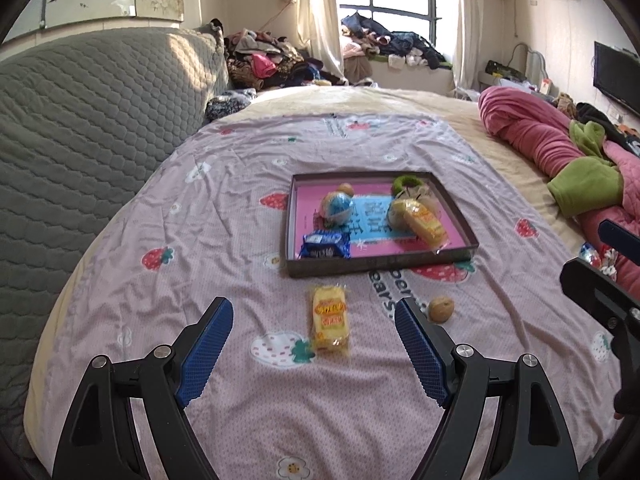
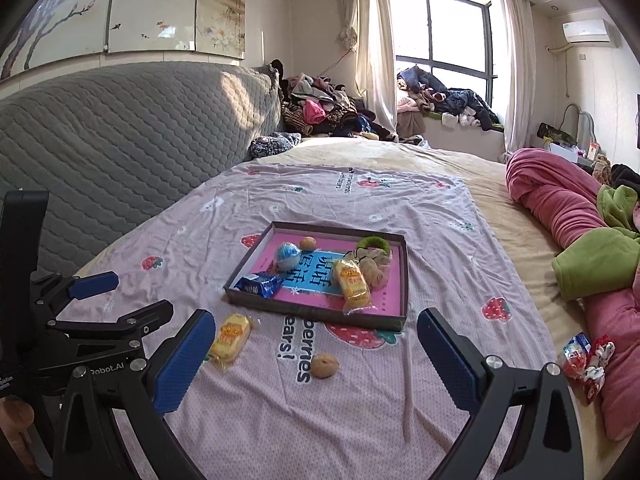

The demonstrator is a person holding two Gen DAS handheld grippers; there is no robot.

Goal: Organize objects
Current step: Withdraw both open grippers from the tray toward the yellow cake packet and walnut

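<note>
Left gripper [image 1: 314, 312] angled down over the bed, blue ribbed pads [image 1: 208, 354] spread wide, nothing clasped, a yellow snack pack [image 1: 330, 322] lying on the sheet in line with the gap but clear of both pads. Right gripper [image 2: 310, 324] tilted down likewise, jaws apart and empty, a small round brown nut [image 2: 325, 365] resting on the sheet between and beyond its fingers. Black angular linkages with silver pivot bolts on both tools; "Robot.AI" legible in pale letters on the left tool's body as seen from the right wrist view. Underneath, a wrinkled pink bedsheet [image 1: 240, 220] of fine dotted weave, printed with strawberries and white flowers, dark lettering partly readable as "berries" and "ears!". Just beyond the loose snack and nut, a shallow rectangular tray [image 1: 380, 266] with dark grey walls and a pink floor bearing a blue panel of large Chinese characters, not clearly readable. Inside the tray: a glossy blue biscuit packet [image 1: 325, 245] at the near left corner, a blue-and-white ball [image 1: 337, 208], a second small brown nut [image 1: 346, 189] at the back, another yellow crinkly snack pack [image 1: 425, 224] toward the right, a fuzzy green ring [image 1: 404, 183] at the far right corner, a tan plush lump [image 2: 376, 270] beside it. Red-and-white candy wrappers [image 2: 586, 360] off to the right against a rumpled pink quilted blanket [image 1: 532, 132] with green lining. Grey quilted headboard [image 1: 88, 120] to the left.
</note>
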